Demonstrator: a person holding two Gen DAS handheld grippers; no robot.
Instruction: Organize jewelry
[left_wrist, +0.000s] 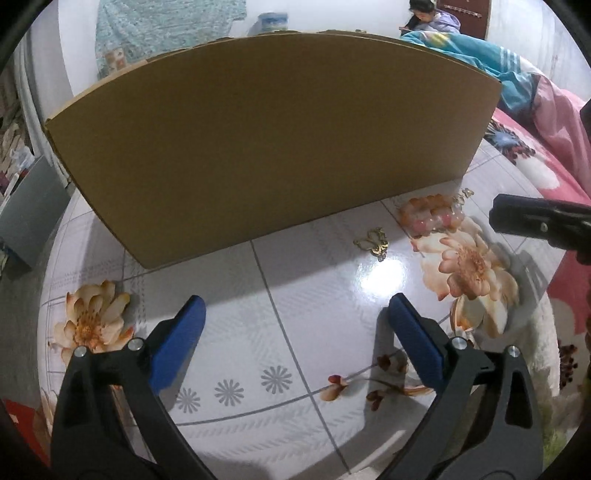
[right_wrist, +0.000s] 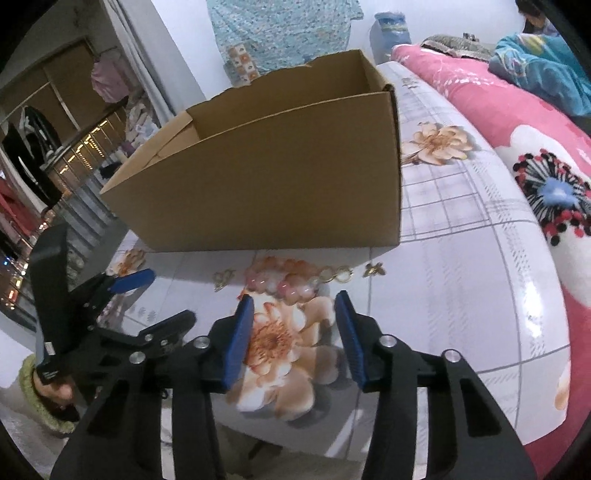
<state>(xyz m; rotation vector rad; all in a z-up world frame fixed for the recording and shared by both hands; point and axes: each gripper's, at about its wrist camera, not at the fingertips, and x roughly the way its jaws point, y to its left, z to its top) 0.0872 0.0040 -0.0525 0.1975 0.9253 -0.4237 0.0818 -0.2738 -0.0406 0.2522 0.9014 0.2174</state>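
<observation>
An open cardboard box (left_wrist: 273, 147) (right_wrist: 277, 166) stands on the flower-print table. In front of its near wall lies a pink bead bracelet (right_wrist: 284, 282) (left_wrist: 436, 218) with a gold chain link (right_wrist: 336, 275). A gold butterfly piece (left_wrist: 373, 242) (right_wrist: 223, 277) rests left of the bracelet, and another small gold piece (right_wrist: 375, 269) lies to its right. My left gripper (left_wrist: 295, 310) (right_wrist: 166, 299) is wide open over bare tabletop, short of the butterfly. My right gripper (right_wrist: 295, 299) is open, its blue pads just short of the bracelet with nothing between them.
Pink floral bedding (right_wrist: 535, 147) borders the table on the right. A person sits far back beyond blue cloth (left_wrist: 432, 18). A grey case (left_wrist: 29, 214) stands off the table's left edge. A hand in a green cuff (right_wrist: 44, 391) holds the left gripper.
</observation>
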